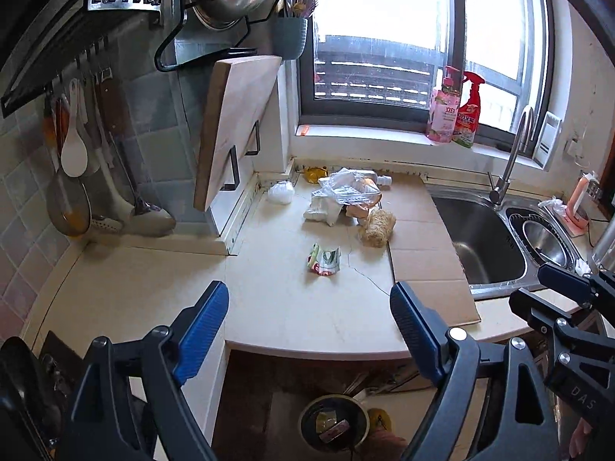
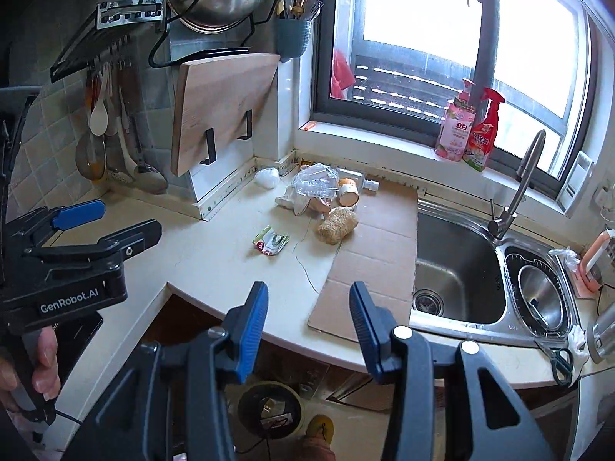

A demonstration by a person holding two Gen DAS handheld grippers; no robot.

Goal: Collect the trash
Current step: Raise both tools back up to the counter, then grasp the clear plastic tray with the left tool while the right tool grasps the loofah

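Left tongs (image 1: 309, 330): spread wide, nothing between the blue pads; held above the near edge of the counter (image 1: 292, 319), pointing down and forward.
Right tongs (image 2: 307, 326): parted about half way, also empty; seen from the left camera at 3 o'clock.
Bin (image 1: 333, 418): on the floor below the counter edge, at 6 o'clock in both views, with a few scraps already inside; a judgement, but this looks like where the trash goes.
Nearest trash: a crumpled wrapper (image 1: 324, 259), green, white and red, lying alone on the counter at 12 o'clock from the left tongs, well apart from the rest.
Cardboard sheet (image 2: 369, 261): flat on the counter between the wrapper and the sink (image 2: 453, 269), at 1 o'clock.
Far pile: a straw-coloured scrubber (image 1: 377, 226), clear plastic wrapping (image 1: 348, 186), white crumpled paper (image 1: 321, 209) and a small bottle lying on its side (image 2: 351, 190), all touching or overlapping at 12 o'clock near the window wall; a white wad (image 1: 280, 192) sits just beside them at 11 o'clock.
Step in hand: likely reaching for the next piece, and the lone wrapper is the easy pick.
How to do it well: bring the left tongs down over the wrapper with one pad on each side, close on its raised folds, not the flat edge, lift clear, then carry it back over the counter edge before letting go above the bin.
Risk: the light wrapper may slide on the smooth counter; the plastic in the pile may drag its neighbours.
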